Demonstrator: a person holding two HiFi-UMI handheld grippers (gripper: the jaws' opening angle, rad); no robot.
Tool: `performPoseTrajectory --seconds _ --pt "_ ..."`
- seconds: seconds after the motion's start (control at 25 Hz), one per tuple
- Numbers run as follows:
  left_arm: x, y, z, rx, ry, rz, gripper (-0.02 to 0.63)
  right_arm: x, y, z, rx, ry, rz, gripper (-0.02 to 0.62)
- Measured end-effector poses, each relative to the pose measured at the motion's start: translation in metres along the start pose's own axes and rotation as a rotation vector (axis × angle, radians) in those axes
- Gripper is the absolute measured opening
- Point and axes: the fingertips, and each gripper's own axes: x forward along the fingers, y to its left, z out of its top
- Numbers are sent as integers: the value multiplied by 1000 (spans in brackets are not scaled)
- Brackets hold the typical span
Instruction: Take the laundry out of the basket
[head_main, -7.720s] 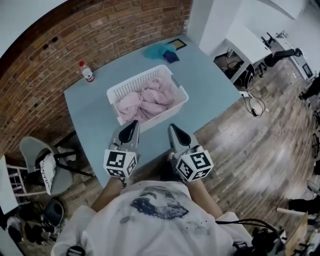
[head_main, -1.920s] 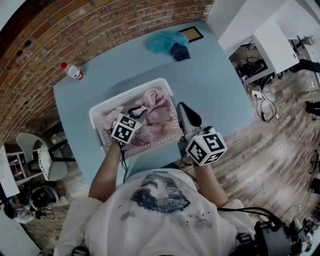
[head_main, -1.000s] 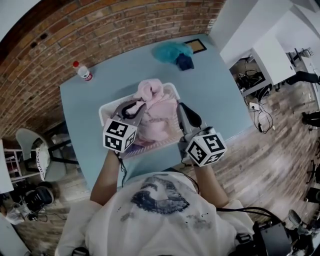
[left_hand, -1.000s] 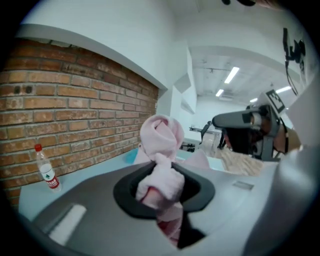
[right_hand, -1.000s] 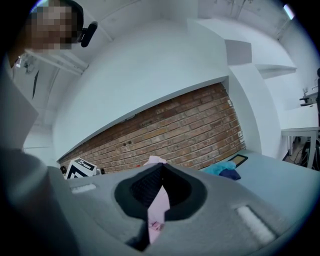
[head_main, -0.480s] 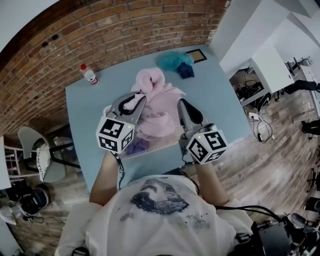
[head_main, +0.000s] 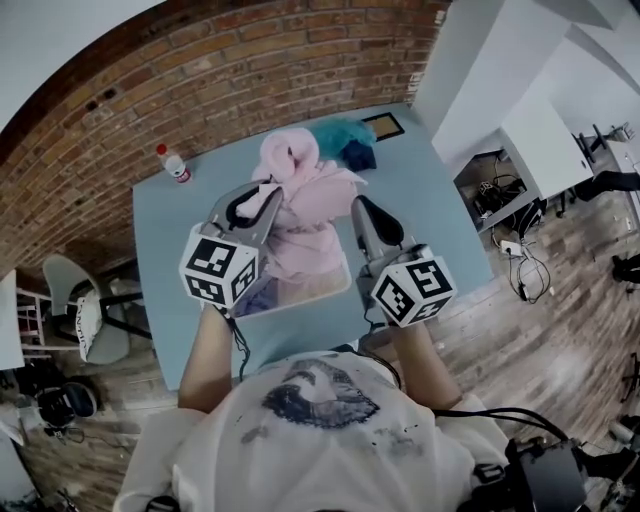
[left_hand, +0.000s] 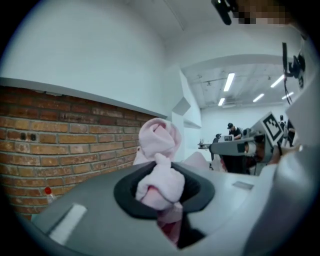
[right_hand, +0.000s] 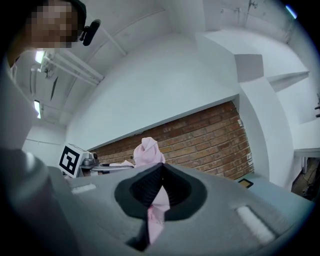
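Observation:
A big pink garment (head_main: 303, 212) hangs in the air between my two grippers, above the white basket (head_main: 322, 287), which it mostly hides. In the head view my left gripper (head_main: 262, 192) is shut on a bunched fold at the garment's left side. That wad of pink cloth (left_hand: 161, 186) fills the left gripper (left_hand: 163, 196) in its own view. My right gripper (head_main: 358, 206) is shut on the garment's right edge. A thin pink strip (right_hand: 157, 212) shows pinched in the right gripper (right_hand: 159, 196). More pink cloth lies in the basket.
The basket stands on a light blue table (head_main: 178, 235) against a brick wall (head_main: 120, 110). A small bottle with a red cap (head_main: 173, 162) stands at the far left. A teal cloth (head_main: 338, 132), a dark blue cloth (head_main: 357, 154) and a small frame (head_main: 383, 124) lie at the far right.
Both grippers have risen, lifting the pink garment up out of the basket. It now hangs higher and covers more of the basket.

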Motion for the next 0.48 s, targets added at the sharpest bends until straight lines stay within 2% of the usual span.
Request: performPoseTrajectory --seconds 0.48 --pt "78 -64 48 57 -51 -38 58 -50 -83 37 -15 -50 -37 -3"
